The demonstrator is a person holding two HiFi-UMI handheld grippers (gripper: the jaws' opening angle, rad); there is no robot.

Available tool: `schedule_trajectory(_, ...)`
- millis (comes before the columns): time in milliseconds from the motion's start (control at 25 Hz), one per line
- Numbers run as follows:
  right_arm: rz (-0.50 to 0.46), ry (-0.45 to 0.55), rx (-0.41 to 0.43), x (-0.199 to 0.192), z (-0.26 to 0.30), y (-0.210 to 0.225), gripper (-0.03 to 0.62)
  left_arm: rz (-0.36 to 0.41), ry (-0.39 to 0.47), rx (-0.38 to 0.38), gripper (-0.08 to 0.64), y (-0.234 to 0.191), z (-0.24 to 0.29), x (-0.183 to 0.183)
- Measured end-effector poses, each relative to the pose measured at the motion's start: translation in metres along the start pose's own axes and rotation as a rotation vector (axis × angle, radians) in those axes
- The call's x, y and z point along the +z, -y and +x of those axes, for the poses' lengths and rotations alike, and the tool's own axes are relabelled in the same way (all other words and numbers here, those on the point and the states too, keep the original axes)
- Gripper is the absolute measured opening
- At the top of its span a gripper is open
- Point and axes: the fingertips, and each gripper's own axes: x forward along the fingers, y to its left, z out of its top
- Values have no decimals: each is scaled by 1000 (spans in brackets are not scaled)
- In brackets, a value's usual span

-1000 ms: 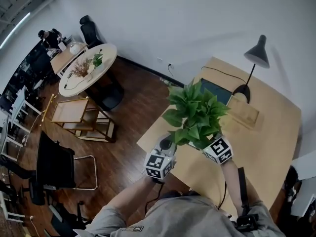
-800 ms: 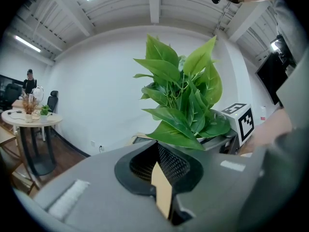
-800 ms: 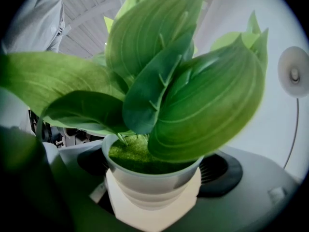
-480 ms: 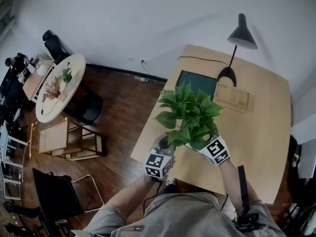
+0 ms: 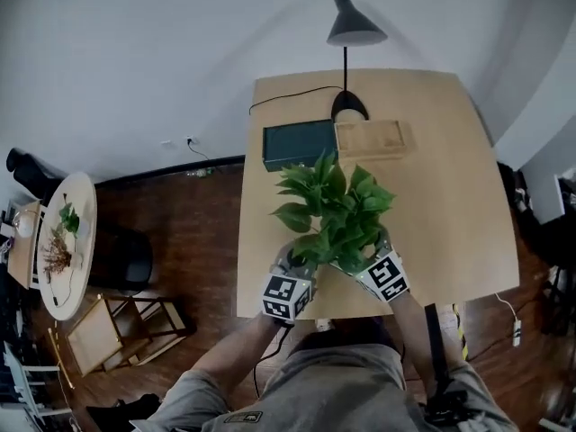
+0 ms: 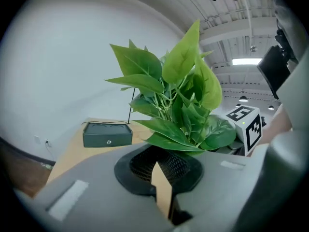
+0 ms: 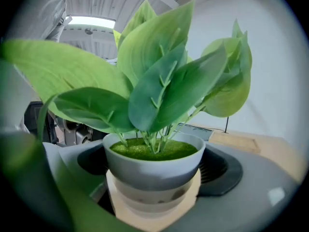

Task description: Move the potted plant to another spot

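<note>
Head view | right gripper point(image 5: 363, 262) grips potted plant point(image 5: 335, 207) | left gripper point(image 5: 295, 261) jaws together

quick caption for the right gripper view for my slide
Right hand-held gripper clamped on the grey pot of a leafy potted plant, wooden table behind.

Far edge of the light wooden table point(image 5: 450, 196) is crowded. The black desk lamp point(image 5: 349, 106), dark green rectangular box point(image 5: 299, 144) and pale wooden tray point(image 5: 371, 139) sit in a row, close together. A thin black cable point(image 5: 288, 95) runs behind the box, and the white wall point(image 5: 180, 43) is just beyond. I see bare tabletop across the whole right half, down to the near right corner. The green leafy plant in a grey pot point(image 5: 337, 210) fills my right gripper's point(image 7: 152, 185) jaws, and its leaves block the view ahead. My left gripper point(image 6: 161, 197), jaws together, is near the front left corner, with dark wooden floor point(image 5: 180, 214) past that edge.
</note>
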Motion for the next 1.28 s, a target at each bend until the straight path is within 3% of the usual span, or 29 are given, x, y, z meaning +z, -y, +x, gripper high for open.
schedule_trajectory(280,72,-3,-110,-33,-31,5,546,12,-68,-120,-6,40,24,-20)
schedule_trajectory(720,130,54,-184,-61,-24,24,546,59,-193,-130,-6,39,44,-51)
schedule_trajectory(1280,142,98,-235,-78,-13,27,546,77,-250,-128,-6,28,54,-75)
